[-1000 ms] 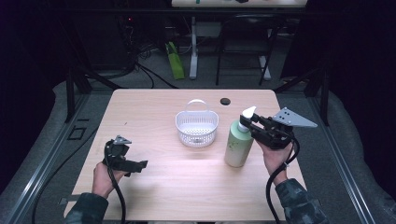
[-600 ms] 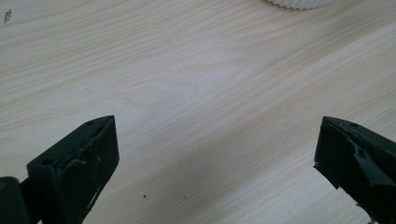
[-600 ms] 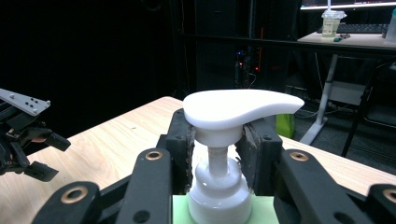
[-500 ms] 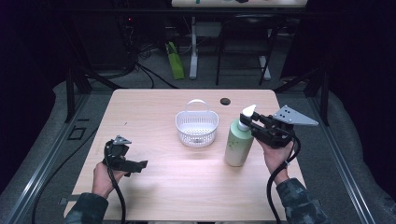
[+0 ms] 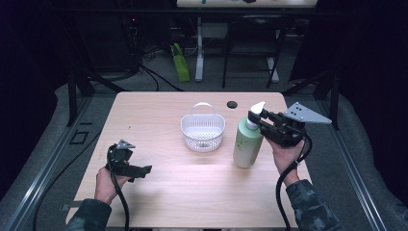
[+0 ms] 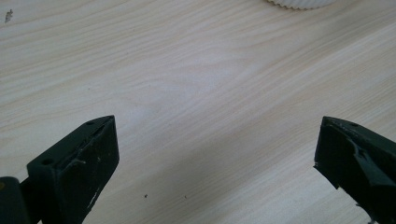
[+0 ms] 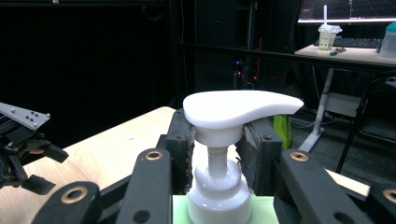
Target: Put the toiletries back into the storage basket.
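A pale green pump bottle [image 5: 248, 144] with a white pump head [image 7: 240, 105] stands upright at the table's right side. My right gripper [image 5: 257, 122] is shut on the bottle's neck just under the pump, one jaw on each side of the white collar [image 7: 217, 186]. Whether the bottle's base rests on the wood or hangs just above it, I cannot tell. A white slotted basket [image 5: 203, 130] with a hoop handle sits at the table's middle, left of the bottle. My left gripper [image 5: 139, 169] is held low over the front left of the table, open, with bare wood between its jaws [image 6: 215, 154].
A small black disc [image 5: 232, 104] lies on the wooden table [image 5: 159, 110] behind the basket. The basket's rim [image 6: 299, 3] is far ahead of the left jaws. Dark frames, cables and a desk stand beyond the far edge.
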Demonstrator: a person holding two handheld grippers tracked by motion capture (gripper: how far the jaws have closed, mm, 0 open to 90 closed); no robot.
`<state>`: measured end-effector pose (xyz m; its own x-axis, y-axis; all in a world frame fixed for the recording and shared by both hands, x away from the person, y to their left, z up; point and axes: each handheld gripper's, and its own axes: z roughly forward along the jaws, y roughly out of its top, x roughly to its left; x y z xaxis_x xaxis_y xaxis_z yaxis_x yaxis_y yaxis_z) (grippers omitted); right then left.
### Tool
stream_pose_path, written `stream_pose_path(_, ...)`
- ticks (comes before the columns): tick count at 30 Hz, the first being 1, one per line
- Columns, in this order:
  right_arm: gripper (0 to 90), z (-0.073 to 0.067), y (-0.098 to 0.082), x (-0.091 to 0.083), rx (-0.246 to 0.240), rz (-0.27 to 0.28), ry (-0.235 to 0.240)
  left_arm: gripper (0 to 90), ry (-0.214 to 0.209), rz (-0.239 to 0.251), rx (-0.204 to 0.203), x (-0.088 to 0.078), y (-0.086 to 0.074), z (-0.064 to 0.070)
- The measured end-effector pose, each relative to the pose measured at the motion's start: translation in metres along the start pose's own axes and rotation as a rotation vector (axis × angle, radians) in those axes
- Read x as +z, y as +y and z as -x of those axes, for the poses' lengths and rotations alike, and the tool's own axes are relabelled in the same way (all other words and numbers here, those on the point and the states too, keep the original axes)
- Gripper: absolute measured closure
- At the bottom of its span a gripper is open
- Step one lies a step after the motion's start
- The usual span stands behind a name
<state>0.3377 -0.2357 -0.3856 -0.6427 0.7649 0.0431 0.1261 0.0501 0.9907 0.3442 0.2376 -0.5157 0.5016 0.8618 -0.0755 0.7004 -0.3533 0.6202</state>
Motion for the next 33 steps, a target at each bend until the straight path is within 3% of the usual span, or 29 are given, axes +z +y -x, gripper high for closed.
stream_pose_path(33, 66.9, -0.001, 0.036, 0.004, -0.039, 0.031, 0.017, 0.0, -0.002, -0.001, 0.0, 0.0, 0.0, 0.0)
